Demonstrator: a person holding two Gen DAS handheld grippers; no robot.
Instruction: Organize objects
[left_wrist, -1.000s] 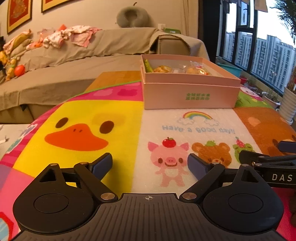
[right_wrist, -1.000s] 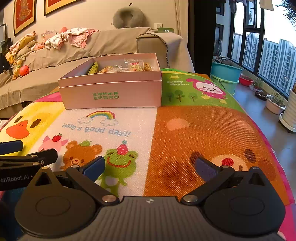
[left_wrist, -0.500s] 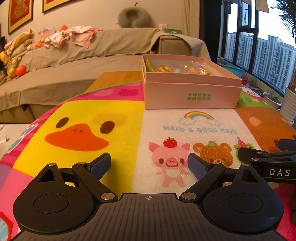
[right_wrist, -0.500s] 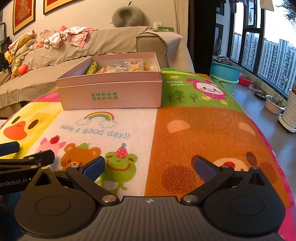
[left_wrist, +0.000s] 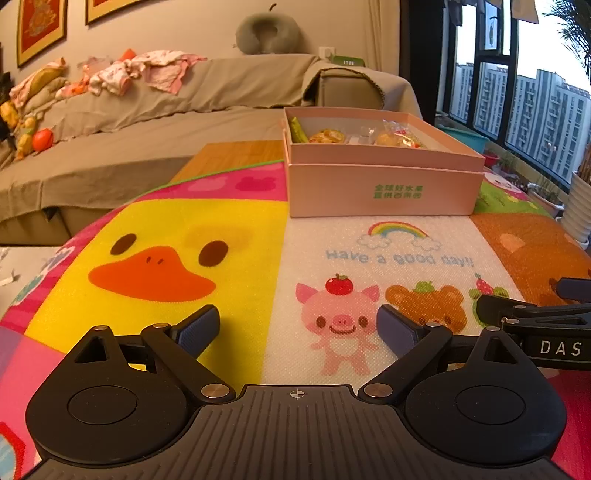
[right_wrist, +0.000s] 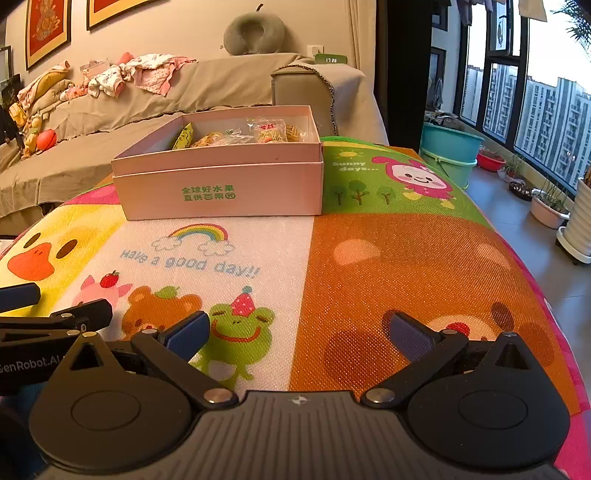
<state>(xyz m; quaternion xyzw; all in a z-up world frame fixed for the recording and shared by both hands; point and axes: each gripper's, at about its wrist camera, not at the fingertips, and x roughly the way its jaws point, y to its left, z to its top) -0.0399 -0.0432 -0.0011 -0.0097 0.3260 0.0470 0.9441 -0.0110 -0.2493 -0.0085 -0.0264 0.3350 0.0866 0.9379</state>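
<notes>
Claws: my left claw (left_wrist: 297, 326) and right claw (right_wrist: 299, 334) are wide open, holding nothing.
Box: pink box (right_wrist: 221, 188) stands far on the table (right_wrist: 406, 266).
Snacks: snack packets (right_wrist: 271, 133) inside look light and crinkly; I judge to pinch one edge.

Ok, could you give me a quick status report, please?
Left claw open, empty. Right claw open, empty. Pink box open on the mat, snack packets inside. Nothing between claws and box.

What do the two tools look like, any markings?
Both match: black ribbed body, two round black discs, black linkage arms with silver pivot pins, blue textured pads. Left tool shows "GenRobot.AI" on its side in the right view; right tool shows "DAS" in the left view. No cables or sleeves visible.
</notes>
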